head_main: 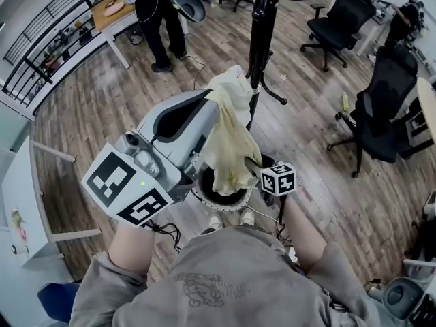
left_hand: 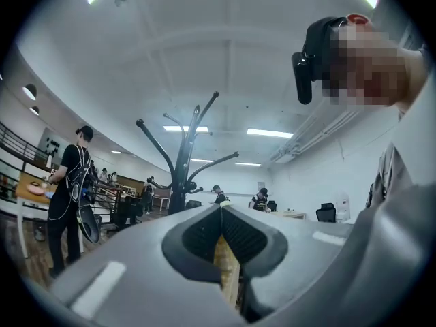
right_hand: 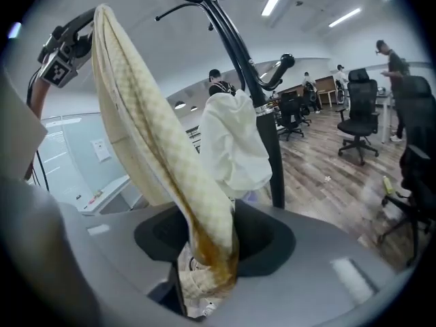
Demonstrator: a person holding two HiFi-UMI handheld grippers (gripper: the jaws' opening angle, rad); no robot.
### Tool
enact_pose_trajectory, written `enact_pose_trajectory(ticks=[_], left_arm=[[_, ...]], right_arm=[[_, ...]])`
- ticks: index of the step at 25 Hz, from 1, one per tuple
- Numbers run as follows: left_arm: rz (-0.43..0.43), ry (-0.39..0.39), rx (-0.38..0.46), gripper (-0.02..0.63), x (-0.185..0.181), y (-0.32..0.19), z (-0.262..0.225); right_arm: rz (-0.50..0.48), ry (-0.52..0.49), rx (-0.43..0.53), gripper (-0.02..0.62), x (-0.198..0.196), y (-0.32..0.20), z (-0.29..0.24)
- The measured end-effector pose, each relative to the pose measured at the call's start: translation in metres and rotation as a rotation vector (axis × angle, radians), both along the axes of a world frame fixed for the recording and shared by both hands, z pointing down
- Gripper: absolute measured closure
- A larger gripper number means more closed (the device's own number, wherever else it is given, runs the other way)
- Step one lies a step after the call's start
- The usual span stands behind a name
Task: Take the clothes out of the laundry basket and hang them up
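Clamping the checked cloth [right_hand: 157, 135] high in the left gripper [left_hand: 221, 213], pinching lower with the right gripper [right_hand: 218, 216], likely to spread it for hanging.

Left forearm [head_main: 133, 247] bare, enters head view from 7 o'clock. Left tool [head_main: 210, 99] held high, roughly level, pointing toward 1 o'clock. Its jaws closed on thin fold of cloth [right_hand: 150, 128]. Right forearm [head_main: 303, 234] enters from 5 o'clock. Right tool [right_hand: 208, 254] lower, tipped downward, pointing toward 10 o'clock, marker cube [head_main: 278, 179] on top. Its jaws partway together, pinching bunched lower part of same cloth.
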State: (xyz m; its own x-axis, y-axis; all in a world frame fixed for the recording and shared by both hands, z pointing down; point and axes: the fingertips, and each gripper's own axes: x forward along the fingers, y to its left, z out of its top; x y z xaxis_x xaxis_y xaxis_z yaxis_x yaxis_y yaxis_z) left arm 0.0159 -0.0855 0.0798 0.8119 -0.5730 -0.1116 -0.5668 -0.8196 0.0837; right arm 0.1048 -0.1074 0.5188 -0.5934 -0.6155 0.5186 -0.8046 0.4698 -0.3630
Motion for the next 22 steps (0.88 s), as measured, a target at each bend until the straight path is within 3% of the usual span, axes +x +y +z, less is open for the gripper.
enact_pose_trajectory(ticks=[3, 6, 15, 22], left_arm=[[-0.038, 0.007, -0.019, 0.601, -0.016, -0.007, 0.009], [-0.087, 0.006, -0.03, 0.601, -0.035, -0.017, 0.016], [-0.208, -0.02, -0.09, 0.601, -0.084, -0.04, 0.047], [-0.242, -0.07, -0.15, 0.601, -0.089, -0.05, 0.096]], right_arm=[[0.037, -0.015, -0.012, 0.472, 0.008, -0.003, -0.005], [0.075, -0.032, -0.016, 0.524, 0.021, -0.004, -0.013], [0.181, -0.143, 0.012, 0.541, 0.059, -0.001, -0.067], [0.227, -0.232, 0.131, 0.545, 0.082, -0.004, -0.136]])
